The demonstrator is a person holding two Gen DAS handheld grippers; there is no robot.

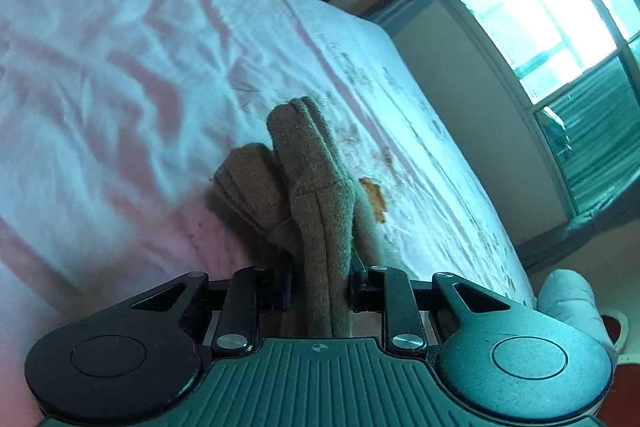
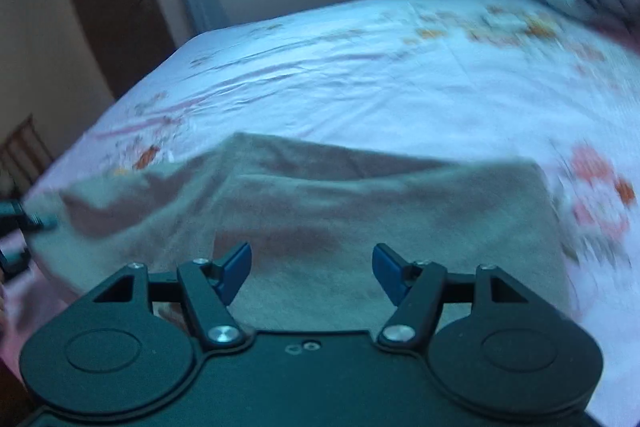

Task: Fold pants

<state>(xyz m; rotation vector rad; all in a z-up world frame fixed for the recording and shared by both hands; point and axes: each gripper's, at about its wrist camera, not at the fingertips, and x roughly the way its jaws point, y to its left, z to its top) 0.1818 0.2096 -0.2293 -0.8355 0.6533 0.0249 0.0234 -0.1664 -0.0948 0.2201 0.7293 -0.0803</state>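
Here, left hand-held gripper [image 1: 320, 287] pinching brown pants [image 1: 316, 187], bed sheet [image 1: 120, 67] beneath

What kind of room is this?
Most likely a bedroom: a wide bed under a wrinkled pink-and-white flowered sheet, a bright window with grey-blue curtains, and brown fleece pants spread on the bed.

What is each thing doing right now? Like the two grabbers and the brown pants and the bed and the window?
left gripper: shut on a bunched fold of the pants.
right gripper: open, nothing between its pads, above the pants.
pants: brown, spread on the bed, one end lifted.
bed sheet: wrinkled.
window: bright, curtains pulled aside.
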